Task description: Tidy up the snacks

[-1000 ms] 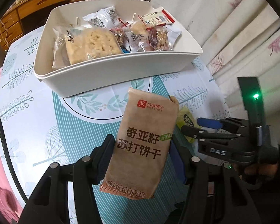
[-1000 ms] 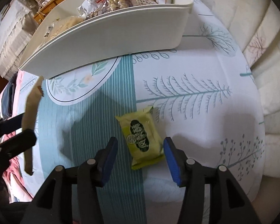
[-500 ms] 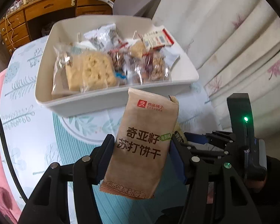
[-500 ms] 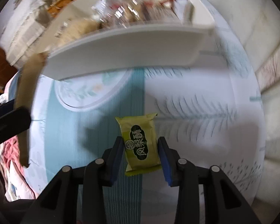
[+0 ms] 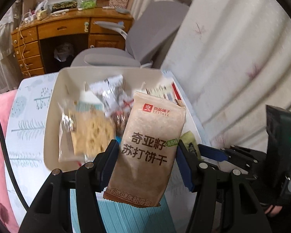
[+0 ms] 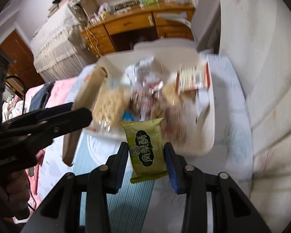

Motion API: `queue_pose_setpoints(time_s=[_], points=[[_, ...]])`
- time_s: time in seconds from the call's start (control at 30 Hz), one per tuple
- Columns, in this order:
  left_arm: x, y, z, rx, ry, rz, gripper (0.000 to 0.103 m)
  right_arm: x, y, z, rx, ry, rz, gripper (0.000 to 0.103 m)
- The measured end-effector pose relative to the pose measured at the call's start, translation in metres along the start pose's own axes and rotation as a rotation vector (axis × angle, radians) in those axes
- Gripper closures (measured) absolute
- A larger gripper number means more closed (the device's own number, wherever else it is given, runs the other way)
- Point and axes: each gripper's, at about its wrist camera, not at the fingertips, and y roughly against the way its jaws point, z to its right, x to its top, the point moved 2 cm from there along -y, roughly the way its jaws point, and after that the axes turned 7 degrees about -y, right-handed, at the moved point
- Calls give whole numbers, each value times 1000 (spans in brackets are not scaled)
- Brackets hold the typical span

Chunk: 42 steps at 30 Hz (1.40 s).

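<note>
Both packets rose off the tabletop (image 6: pixel 230 89). My right gripper (image 6: pixel 146 162), just closed, clamped the green packet (image 6: pixel 146 147); left gripper (image 5: pixel 147 164) held the brown cracker packet (image 5: pixel 151 151) upright. White bin (image 6: pixel 208 136) sat mid-frame directly ahead, right gripper nearer.

Both grippers up, each clamped on 1 packet

L gripper (image 5: pixel 147 163) tilted down, pads pressed on sides of brown packet (image 5: pixel 149 151). R gripper (image 6: pixel 146 165) just beside it, jaws just closed, now gripping green packet (image 6: pixel 146 147). Hand (image 6: pixel 11 192) on L handle, lower left in R view.
</note>
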Motion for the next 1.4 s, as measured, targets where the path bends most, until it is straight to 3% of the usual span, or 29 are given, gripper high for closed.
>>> queue_pose_setpoints(time_s=[0.13, 0.17, 0.27, 0.37, 0.5, 0.7, 0.83, 1.0, 1.13, 1.23, 1.4], points=[[22, -11, -4, 52, 45, 15, 45, 9, 2, 15, 2, -12, 40, 64], [26, -13, -6, 60, 60, 15, 40, 13, 0, 19, -1, -25, 41, 60], [34, -8, -8, 69, 99, 44, 24, 19, -4, 33, -5, -88, 43, 34], [30, -1, -12, 88, 131, 54, 20, 15, -1, 39, 3, -123, 34, 30], [14, 3, -20, 131, 182, 5, 20, 8, 1, 42, 12, -187, 11, 21], [-32, 14, -36, 160, 274, -92, 20, -14, 0, 36, -1, -272, -39, 17], [-70, 30, -38, 235, 245, -154, 20, -45, 2, 23, -61, -265, -72, 16], [-118, 59, -38, 219, 231, -188, 20, -91, 5, 2, -90, -258, -140, 16], [-140, 82, -37, 230, 186, -193, 19, -123, 11, -18, -96, -241, -174, 16], [-149, 105, -38, 238, 180, -172, 11, -140, 24, -34, -93, -234, -168, 16], [-151, 141, -39, 214, 195, -143, 6, -154, 60, -59, -93, -189, -148, 16]])
